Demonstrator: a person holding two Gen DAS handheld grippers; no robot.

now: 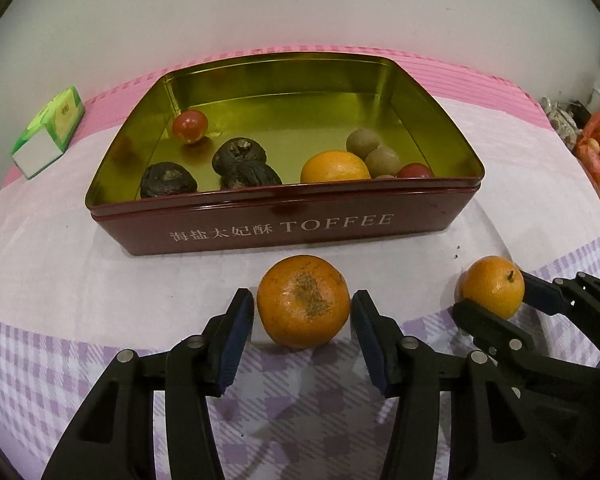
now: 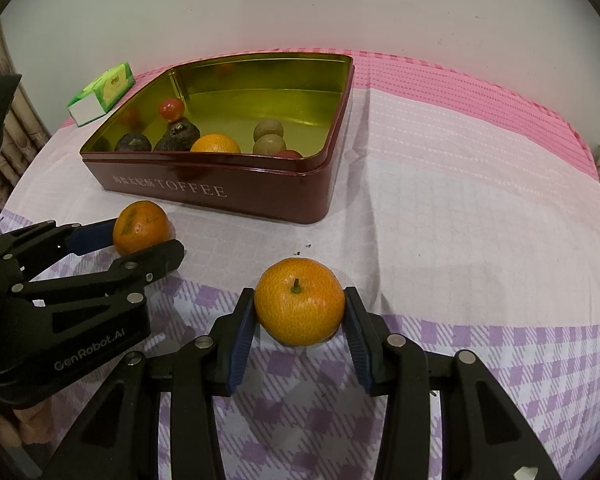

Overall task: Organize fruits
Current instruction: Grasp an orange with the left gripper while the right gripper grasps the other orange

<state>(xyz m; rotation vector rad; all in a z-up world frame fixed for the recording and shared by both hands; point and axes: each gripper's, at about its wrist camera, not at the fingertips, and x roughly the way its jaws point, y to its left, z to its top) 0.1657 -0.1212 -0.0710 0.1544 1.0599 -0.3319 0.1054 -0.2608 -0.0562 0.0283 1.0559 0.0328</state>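
A scarred orange (image 1: 303, 304) rests on the checked cloth between the pads of my left gripper (image 1: 303, 300), with a thin gap showing at the left pad, so the gripper is open around it. A smaller orange with a stem (image 2: 300, 306) is pinched between the blue pads of my right gripper (image 2: 299, 300). From the left wrist view the right gripper (image 1: 492, 296) stands to the right with its orange (image 1: 492, 286). Behind both sits the open red TOFFEE tin (image 1: 284, 190), which holds another orange (image 1: 334, 168), dark wrinkled fruits (image 1: 240, 156), small red fruits (image 1: 190, 126) and round brown fruits (image 1: 364, 142).
A green tissue pack (image 1: 48, 132) lies left of the tin near the table's back edge. A white wall stands behind the table. Red bags and crockery (image 1: 596, 136) crowd the far right. Bare pink and white cloth (image 2: 460, 184) stretches right of the tin.
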